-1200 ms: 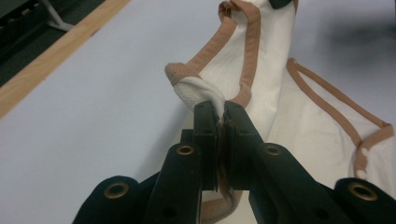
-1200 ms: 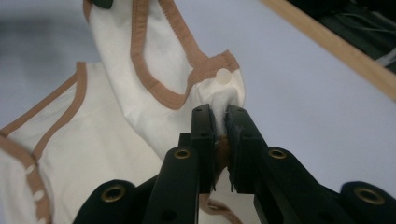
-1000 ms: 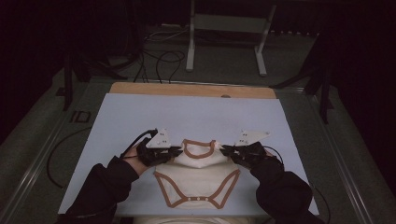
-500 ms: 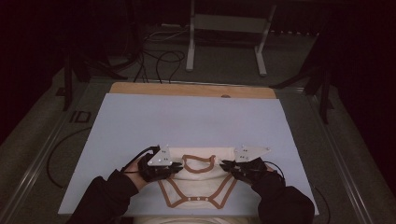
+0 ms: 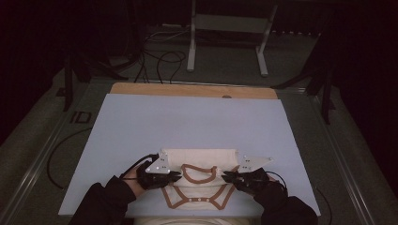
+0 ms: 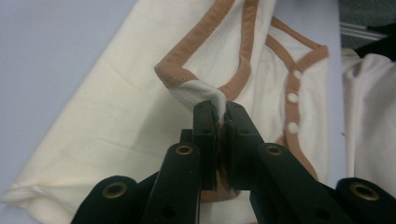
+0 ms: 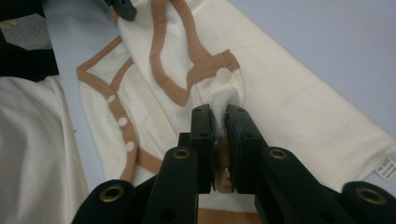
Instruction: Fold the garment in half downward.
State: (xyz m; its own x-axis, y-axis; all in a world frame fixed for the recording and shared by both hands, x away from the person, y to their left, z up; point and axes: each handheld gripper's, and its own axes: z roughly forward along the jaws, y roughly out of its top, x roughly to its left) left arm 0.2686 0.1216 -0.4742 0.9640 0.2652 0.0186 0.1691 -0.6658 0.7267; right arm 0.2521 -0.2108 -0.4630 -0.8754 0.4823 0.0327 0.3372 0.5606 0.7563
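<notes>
Both grippers are clamped on the cream bodysuit (image 5: 202, 164): the left gripper (image 6: 219, 112) pinches a shoulder fold beside the brown neck trim (image 6: 187, 56), and the right gripper (image 7: 219, 114) pinches the other shoulder just below a white snap (image 7: 223, 74). Between the two grips lies the neckline, the garment spread flat on the pale blue table (image 5: 197, 122). Near the jaws on the person's side run the snap-lined brown leg edges (image 7: 119, 116).

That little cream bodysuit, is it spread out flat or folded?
Folded. The bodysuit lies doubled on the table, its brown-edged snap end turned over the neckline; left gripper and right gripper each pinch a corner.
</notes>
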